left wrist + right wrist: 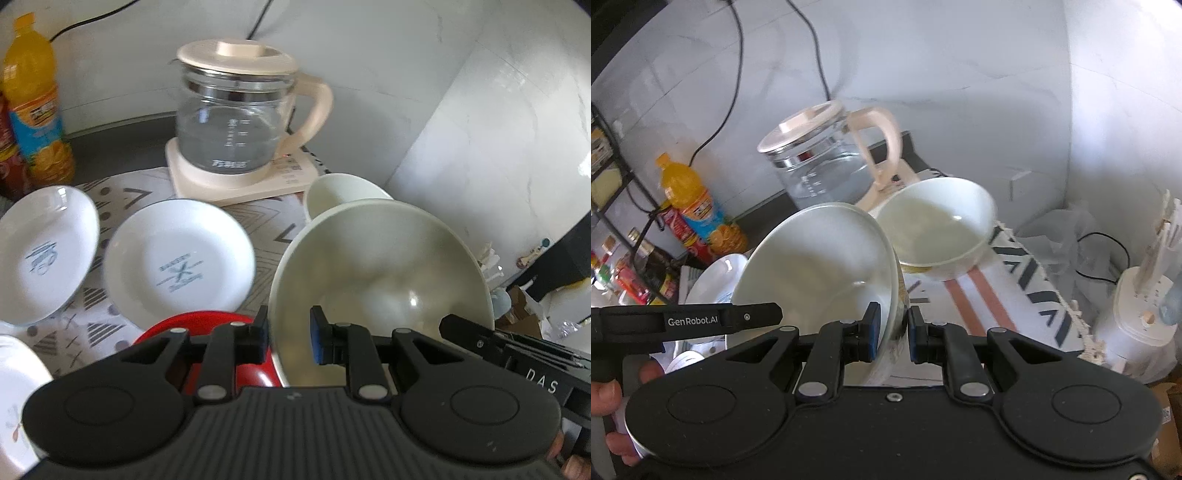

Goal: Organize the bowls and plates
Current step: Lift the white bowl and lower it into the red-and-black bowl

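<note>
Both grippers pinch opposite sides of one large white bowl, tilted above the patterned mat.

The left gripper has its jaws nearly closed on the near rim of the large bowl, one pad outside and one inside; the right gripper clamps the rim on the other side in the same way. Just behind the held bowl a second white bowl sits on the mat, and past that stands a glass kettle on its cream base. Left of the held bowl two white plates lie side by side, with a red dish partly hidden under the left gripper. An orange drink bottle stands near the wall, well apart from the bowls.
</note>
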{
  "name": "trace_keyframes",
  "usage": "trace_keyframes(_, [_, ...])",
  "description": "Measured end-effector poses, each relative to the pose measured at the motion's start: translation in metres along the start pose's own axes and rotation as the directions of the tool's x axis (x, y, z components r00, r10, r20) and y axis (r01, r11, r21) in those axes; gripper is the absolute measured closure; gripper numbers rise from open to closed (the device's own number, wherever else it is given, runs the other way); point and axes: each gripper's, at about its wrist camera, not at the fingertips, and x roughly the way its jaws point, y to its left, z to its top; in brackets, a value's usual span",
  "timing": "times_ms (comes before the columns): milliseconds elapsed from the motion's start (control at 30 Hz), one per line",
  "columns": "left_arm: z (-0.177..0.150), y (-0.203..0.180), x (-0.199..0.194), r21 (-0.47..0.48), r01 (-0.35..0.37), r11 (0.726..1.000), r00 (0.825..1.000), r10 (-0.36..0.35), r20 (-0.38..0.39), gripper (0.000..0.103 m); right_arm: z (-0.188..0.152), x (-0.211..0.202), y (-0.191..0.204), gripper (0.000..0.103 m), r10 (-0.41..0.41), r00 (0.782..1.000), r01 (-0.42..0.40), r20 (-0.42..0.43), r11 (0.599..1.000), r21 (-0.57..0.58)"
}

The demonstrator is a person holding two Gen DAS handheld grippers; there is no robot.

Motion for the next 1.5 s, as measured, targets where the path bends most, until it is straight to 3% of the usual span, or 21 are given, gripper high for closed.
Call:
trace_keyframes(800, [-0.038, 0.066, -0.048, -0.169, -0.15, 0.974, 0.988, 0.153, 0.007, 0.083, -0.024, 0.022, 0.061, 0.087, 0.155, 0.983, -0.166, -0.1, 0.98, -0.109])
trace_keyframes(1267, [-0.075, 0.081, -0.034, -0.243, -0.162, 0.956, 0.986, 0.149, -0.07, 0.082, -0.04, 0.035, 0.056, 0.088, 0.125, 0.982, -0.145, -0.139, 0.979, -0.142])
trace_keyframes(1500, [-0.08, 0.08, -0.016, -0.239, -0.174, 0.955, 0.984, 0.159, -0.081, 0.081, -0.039, 0.05, 0.048, 0.093, 0.11, 0.982, -0.132, -0.154, 0.982, -0.136])
